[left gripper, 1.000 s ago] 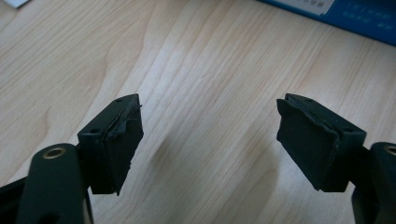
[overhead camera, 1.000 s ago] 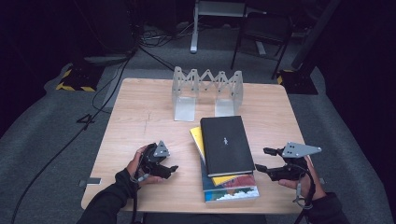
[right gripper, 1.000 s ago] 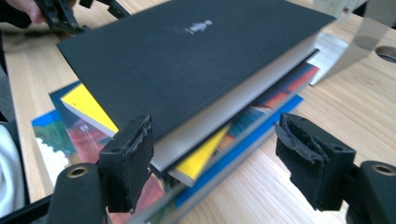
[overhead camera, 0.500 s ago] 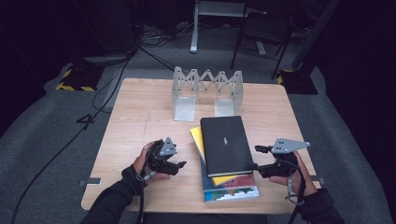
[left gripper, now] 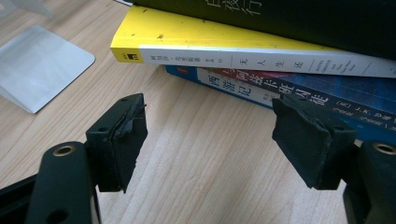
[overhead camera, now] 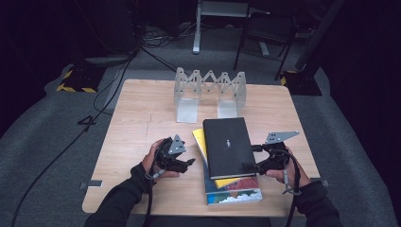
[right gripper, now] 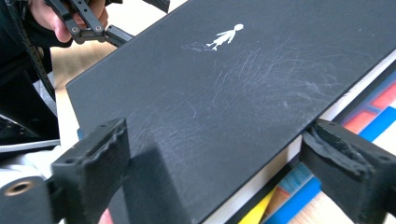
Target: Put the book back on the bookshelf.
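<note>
There are three books in one pile on the table (overhead camera: 142,118): a black book (overhead camera: 228,145) on top, a yellow book (overhead camera: 202,144) under it and a blue book (overhead camera: 234,191) at the bottom. Behind the pile stands one folding metal rack (overhead camera: 210,90). Two grippers, one on each side of the pile

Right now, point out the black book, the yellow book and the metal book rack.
black book (overhead camera: 229,146), high view, middle of its cover.
yellow book (left gripper: 196,35), left gripper view, its yellow cover.
metal book rack (overhead camera: 210,85), high view, its zigzag back.
</note>
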Motion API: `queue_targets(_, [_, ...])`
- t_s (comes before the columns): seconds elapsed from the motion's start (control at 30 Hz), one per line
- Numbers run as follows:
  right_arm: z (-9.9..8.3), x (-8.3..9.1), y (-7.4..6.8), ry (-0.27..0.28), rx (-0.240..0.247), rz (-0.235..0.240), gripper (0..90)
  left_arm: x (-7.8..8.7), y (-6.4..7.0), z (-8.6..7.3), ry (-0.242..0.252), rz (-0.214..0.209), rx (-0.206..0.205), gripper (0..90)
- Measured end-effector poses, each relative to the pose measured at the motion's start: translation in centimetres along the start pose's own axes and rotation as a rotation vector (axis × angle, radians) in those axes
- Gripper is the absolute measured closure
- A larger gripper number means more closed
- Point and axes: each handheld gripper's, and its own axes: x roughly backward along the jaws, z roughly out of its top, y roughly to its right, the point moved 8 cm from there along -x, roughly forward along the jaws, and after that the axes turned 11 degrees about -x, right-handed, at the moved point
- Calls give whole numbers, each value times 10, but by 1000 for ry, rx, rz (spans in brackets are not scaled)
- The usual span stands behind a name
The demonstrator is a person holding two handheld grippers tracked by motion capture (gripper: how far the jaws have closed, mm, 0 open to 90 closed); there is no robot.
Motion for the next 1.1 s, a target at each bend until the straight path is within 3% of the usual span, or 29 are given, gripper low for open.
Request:
queue_targets(0.3, [1,0,-5,2,37,-38,85,-13,-6,-2,-1,-15,38,262])
queue_targets(0.6, [-4,-4,-18,1,56,-34,92,-26,-14,1,13,13,37,287])
queue_targets(0.67, [-5,-2,-20,14,58,-46,105,-28,-14,3,18,4,21,294])
queue_targets(0.83, [-8,0,-23,11,66,-35,116,-23,-15,5,31,23,20,294])
queue_targets(0.93, [-10,-1,-27,-1,80,-24,114,-15,-12,9,64,5,31,303])
queue_targets(1.1, [-12,-4,-36,-5,90,-16,114,-18,-8,7,47,-11,25,323])
